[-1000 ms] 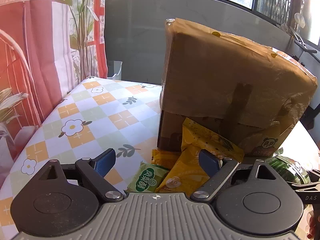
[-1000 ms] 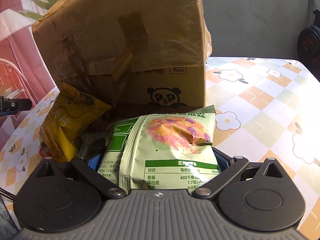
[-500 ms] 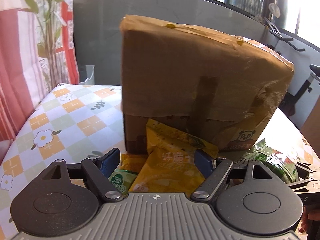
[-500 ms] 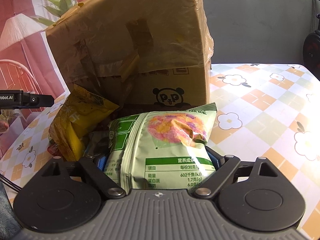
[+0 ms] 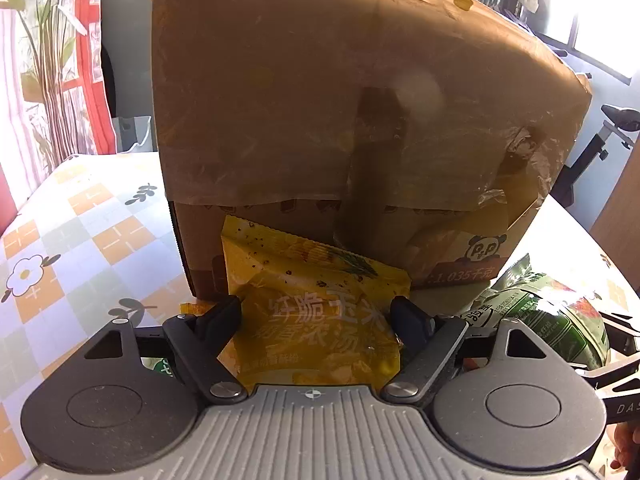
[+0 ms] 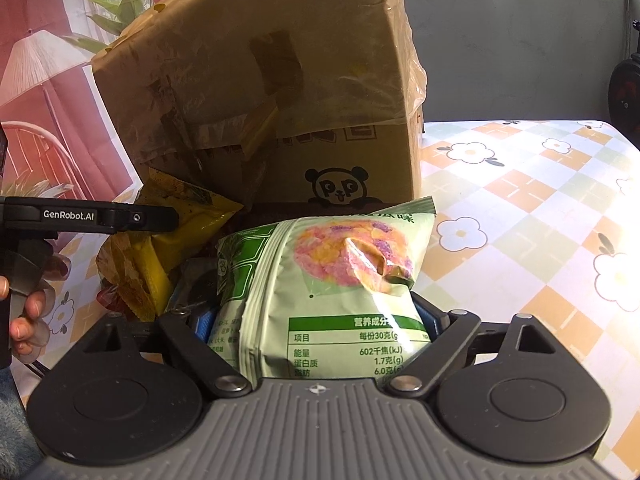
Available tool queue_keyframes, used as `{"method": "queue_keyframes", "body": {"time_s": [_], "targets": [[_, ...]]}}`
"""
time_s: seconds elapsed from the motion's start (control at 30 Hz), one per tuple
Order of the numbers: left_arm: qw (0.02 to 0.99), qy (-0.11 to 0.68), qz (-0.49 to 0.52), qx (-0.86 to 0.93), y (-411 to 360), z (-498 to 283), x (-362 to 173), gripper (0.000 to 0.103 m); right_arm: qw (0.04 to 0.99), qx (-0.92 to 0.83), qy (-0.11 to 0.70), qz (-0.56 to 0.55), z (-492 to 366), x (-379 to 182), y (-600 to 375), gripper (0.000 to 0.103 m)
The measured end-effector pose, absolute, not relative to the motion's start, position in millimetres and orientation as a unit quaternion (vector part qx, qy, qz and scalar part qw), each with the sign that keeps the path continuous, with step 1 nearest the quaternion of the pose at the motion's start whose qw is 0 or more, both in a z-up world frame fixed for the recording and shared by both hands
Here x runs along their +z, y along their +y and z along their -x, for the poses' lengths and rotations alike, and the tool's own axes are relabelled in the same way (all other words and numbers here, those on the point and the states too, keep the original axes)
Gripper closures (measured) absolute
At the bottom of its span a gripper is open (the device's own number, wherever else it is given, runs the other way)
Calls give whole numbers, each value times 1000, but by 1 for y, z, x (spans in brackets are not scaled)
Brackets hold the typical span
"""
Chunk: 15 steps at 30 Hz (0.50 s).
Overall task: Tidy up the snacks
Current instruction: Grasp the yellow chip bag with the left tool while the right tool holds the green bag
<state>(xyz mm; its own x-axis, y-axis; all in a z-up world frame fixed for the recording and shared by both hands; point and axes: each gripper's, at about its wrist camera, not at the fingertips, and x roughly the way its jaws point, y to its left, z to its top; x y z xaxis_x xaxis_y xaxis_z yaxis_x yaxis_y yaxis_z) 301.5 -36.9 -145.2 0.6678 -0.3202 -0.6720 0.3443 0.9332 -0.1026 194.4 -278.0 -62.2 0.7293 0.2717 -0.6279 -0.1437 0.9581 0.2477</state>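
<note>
Left hand-held gripper (image 5: 316,312): clenched on yellow packet (image 5: 316,320), lifting it from the pile.
Right hand-held gripper (image 6: 316,312): grasping green bag (image 6: 332,280) for sorting.

Each hand-held gripper, left (image 5: 316,312) and right (image 6: 316,316), has a ribbed grey body, two round black discs, black linkage arms with silver screws, and blue-padded fingers (image 6: 202,322). White "GenRobot.AI" lettering marks one.

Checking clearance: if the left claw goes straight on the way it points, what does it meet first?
The yellow foil snack bag, already between the fingers of the left claw. Behind it stands the brown cardboard box; depth is unclear.
</note>
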Motion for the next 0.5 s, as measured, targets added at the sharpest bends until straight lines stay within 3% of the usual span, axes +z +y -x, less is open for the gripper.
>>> {"method": "queue_keyframes", "body": {"time_s": [0.1, 0.13, 0.2, 0.27, 0.37, 0.5], "targets": [[912, 364, -16, -189, -34, -301, -145, 20, 925, 114, 350, -96, -194, -63, -279, 14], [912, 362, -14, -195, -32, -300, -144, 32, 925, 114, 350, -97, -194, -62, -279, 14], [913, 358, -19, -197, -31, -296, -138, 39, 925, 115, 350, -99, -194, -62, -279, 15], [917, 344, -33, -199, -31, -286, -132, 56, 924, 116, 349, -106, -193, -59, -280, 18], [920, 337, -35, -199, -26, -273, -126, 63, 922, 121, 351, -111, -190, -56, -281, 20], [916, 351, -18, -191, -15, -270, -126, 63, 920, 125, 352, -117, -188, -56, -281, 20]]}}
